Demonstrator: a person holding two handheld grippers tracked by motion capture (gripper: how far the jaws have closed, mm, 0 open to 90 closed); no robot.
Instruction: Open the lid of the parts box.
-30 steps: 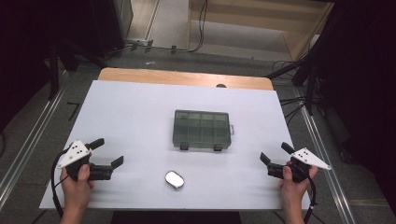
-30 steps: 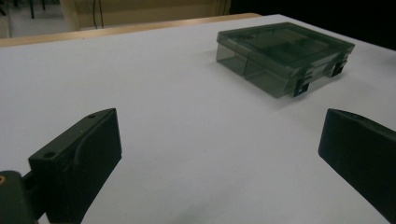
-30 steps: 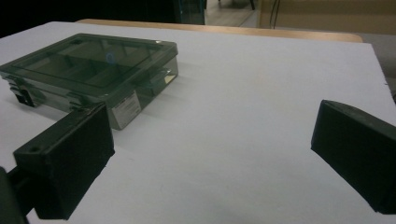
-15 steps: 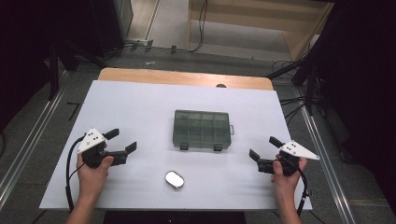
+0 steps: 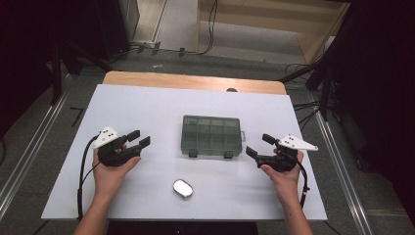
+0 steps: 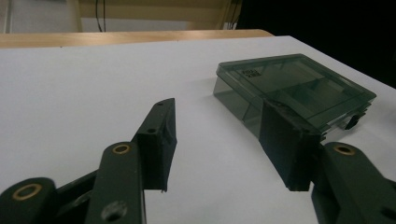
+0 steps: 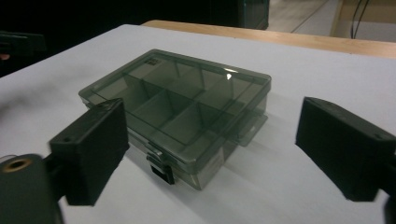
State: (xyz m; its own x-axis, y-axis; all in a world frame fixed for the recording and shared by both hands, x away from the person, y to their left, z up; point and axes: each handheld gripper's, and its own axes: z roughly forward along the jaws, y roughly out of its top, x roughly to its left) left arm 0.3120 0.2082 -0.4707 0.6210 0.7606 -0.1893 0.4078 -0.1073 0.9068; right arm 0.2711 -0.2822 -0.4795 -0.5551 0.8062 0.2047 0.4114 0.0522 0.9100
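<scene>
1. Looking along the left gripper (image 6: 215, 140), black two-jaw, low over a white tabletop (image 6: 84, 84).
2. Jaws apart with only bare table between them, having just been closing.
3. Ahead and right: a smoky translucent plastic compartment box (image 6: 299, 84), lid shut (dividers visible through it), its near corner behind the right jaw.
4. Beyond, a light wooden table edge (image 6: 116, 37).

A smoky-green see-through compartment box (image 5: 211, 135) lies flat, lid shut, mid-table.
</scene>
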